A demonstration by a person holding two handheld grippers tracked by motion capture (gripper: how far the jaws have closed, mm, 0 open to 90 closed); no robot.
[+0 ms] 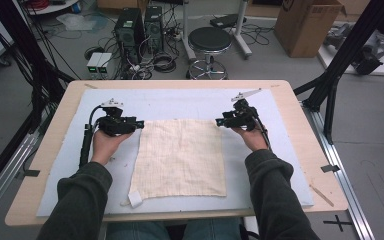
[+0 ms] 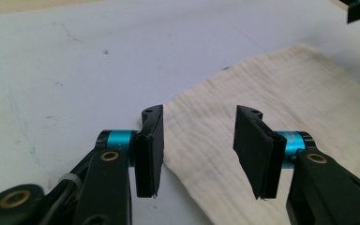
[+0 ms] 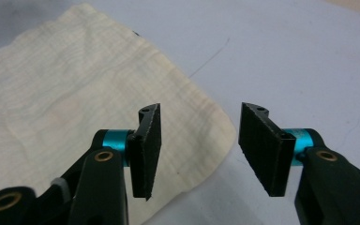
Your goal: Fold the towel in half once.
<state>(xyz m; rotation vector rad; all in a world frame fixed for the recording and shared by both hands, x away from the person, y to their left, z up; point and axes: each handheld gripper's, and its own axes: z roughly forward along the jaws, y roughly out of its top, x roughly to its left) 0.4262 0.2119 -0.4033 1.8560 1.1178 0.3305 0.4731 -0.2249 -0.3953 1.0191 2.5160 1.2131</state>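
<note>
We see the cream cloth (image 1: 180, 157) lying flat on the pale blue mat (image 1: 190, 102), and we take the cloth as our landmark. Our left gripper (image 1: 141, 123) sits at the cloth's far left corner; in the left gripper view its jaws stand apart over the cloth (image 2: 243, 140), the corner lying between them, not pinched. Our right gripper (image 1: 219, 121) sits at the cloth's far right corner; in the right gripper view the jaws gape, the corner of the cloth (image 3: 98, 93) beneath the gap, ungrasped.
</note>
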